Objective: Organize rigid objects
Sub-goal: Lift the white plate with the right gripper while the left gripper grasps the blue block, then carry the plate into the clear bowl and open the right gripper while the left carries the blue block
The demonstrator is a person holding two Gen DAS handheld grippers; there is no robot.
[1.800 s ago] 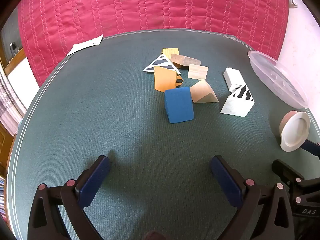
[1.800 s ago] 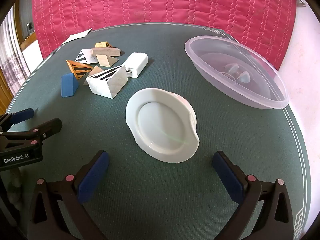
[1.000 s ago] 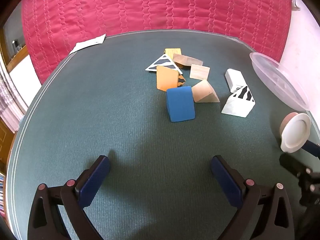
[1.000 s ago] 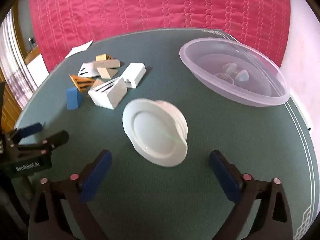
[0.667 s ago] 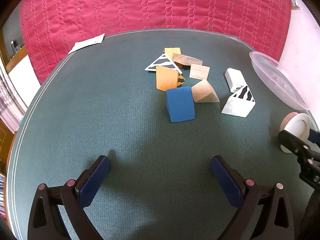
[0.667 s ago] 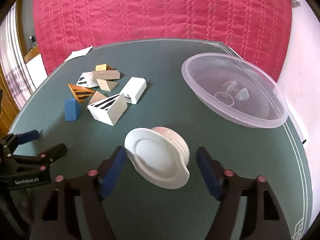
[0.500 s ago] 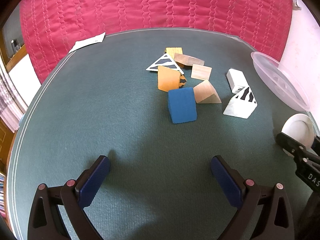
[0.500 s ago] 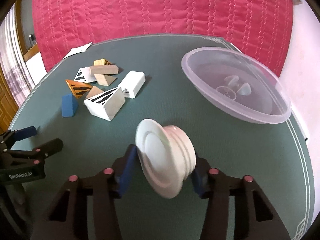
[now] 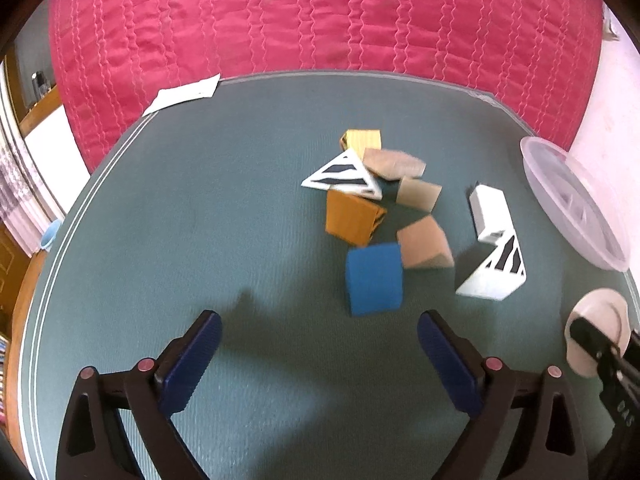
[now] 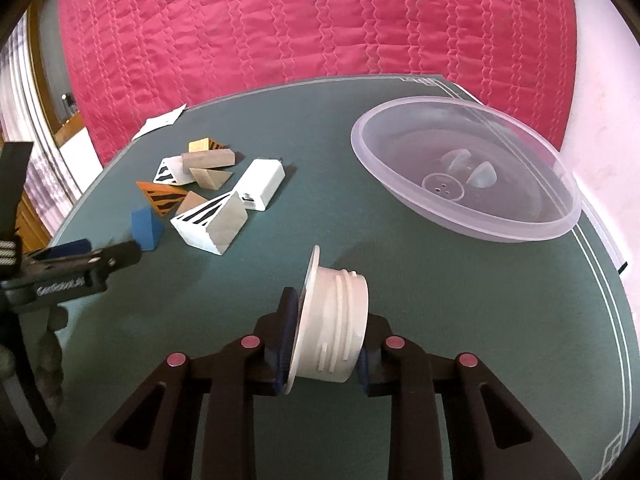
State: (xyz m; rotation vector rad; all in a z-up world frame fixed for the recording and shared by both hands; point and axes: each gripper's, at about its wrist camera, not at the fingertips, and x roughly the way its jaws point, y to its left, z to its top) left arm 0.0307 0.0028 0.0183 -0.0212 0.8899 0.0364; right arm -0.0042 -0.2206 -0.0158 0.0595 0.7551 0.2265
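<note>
My right gripper (image 10: 326,336) is shut on a white screw-top lid (image 10: 334,322) and holds it on edge just above the green table. The lid also shows in the left wrist view (image 9: 598,326). A clear plastic bowl (image 10: 472,180) sits to the far right. A pile of blocks lies left: a blue wedge (image 9: 374,278), an orange block (image 9: 352,218), a striped white wedge (image 9: 494,272), a white box (image 9: 490,212) and several wooden pieces. My left gripper (image 9: 320,354) is open and empty, just short of the blue wedge.
A white paper (image 9: 184,94) lies at the table's far left edge. A red quilted cloth (image 9: 320,20) hangs behind the table. The table edge (image 10: 608,300) curves close on the right, by a pale wall.
My right gripper closed on the white lid and tipped it from flat onto its edge, lifting it. My left gripper moved slightly closer to the blocks and stayed open.
</note>
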